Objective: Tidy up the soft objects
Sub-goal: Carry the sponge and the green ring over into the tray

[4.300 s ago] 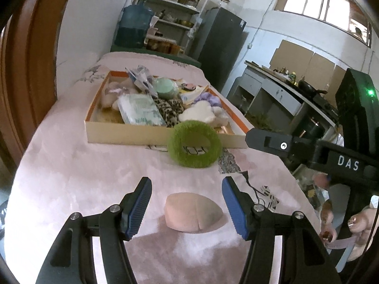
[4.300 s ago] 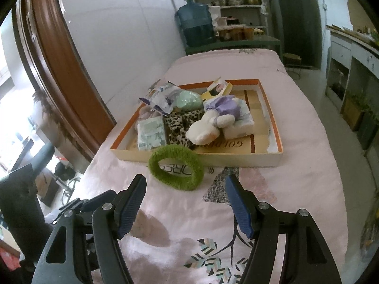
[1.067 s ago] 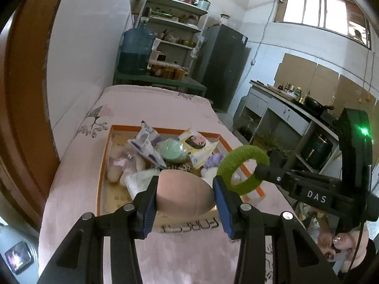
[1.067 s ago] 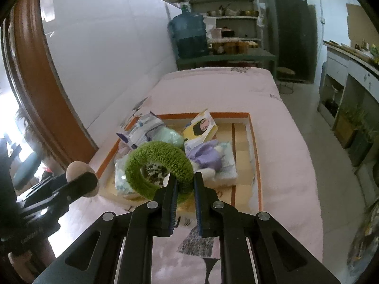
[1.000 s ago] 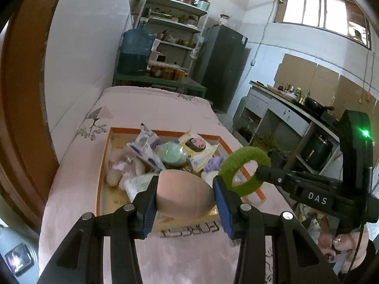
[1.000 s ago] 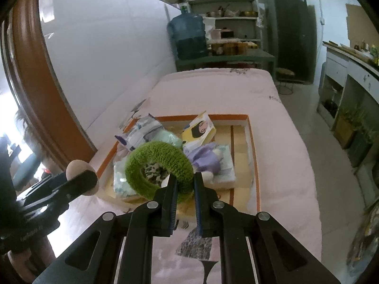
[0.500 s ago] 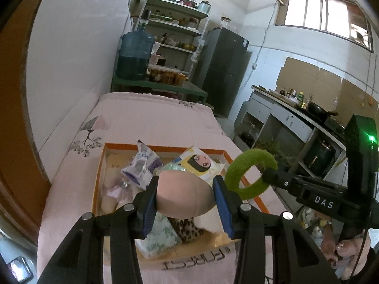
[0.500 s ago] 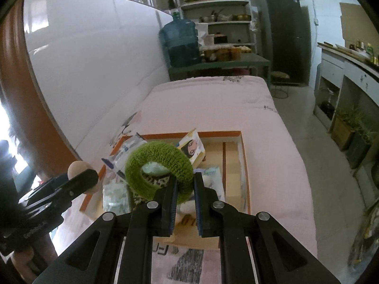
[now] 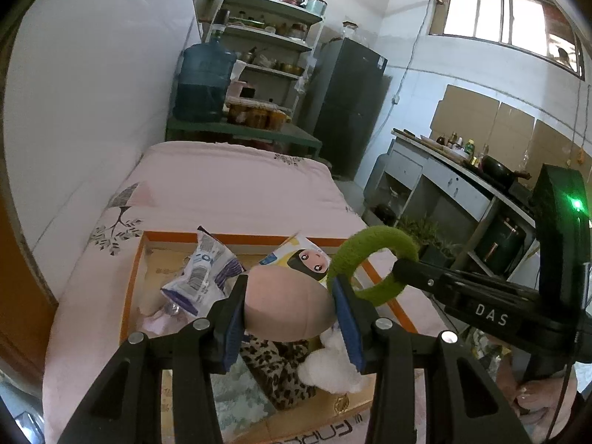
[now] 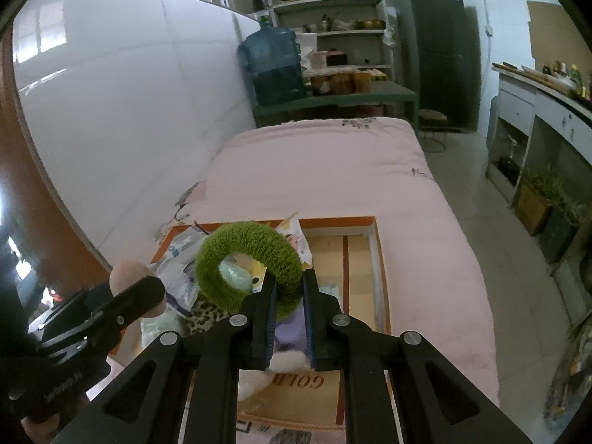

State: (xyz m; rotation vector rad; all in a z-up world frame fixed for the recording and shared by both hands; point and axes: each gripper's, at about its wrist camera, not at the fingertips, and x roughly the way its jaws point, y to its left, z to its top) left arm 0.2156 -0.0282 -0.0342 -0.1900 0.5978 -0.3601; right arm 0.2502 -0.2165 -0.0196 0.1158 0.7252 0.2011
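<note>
left gripper (image 9: 289,309): black angular arms are carrying blue ribbed pads, silver screws are showing at the joints
right gripper (image 10: 289,298): black arms and blue pads are matching, four silver screws are glinting
right gripper body: white letters DAS are showing, a green light is glowing

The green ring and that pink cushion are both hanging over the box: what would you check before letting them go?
1. Left claw squeezes the pink cushion on both sides: ok.
2. Right claw pinches the green ring: ok.
3. Both things are over the box: ok.
4. Bare box floor on the right side for the ring: ok.
5. Free spot under the cushion: not ok, leopard cloth and white plush lie there.
6. Height above the pile: cannot tell.
</note>
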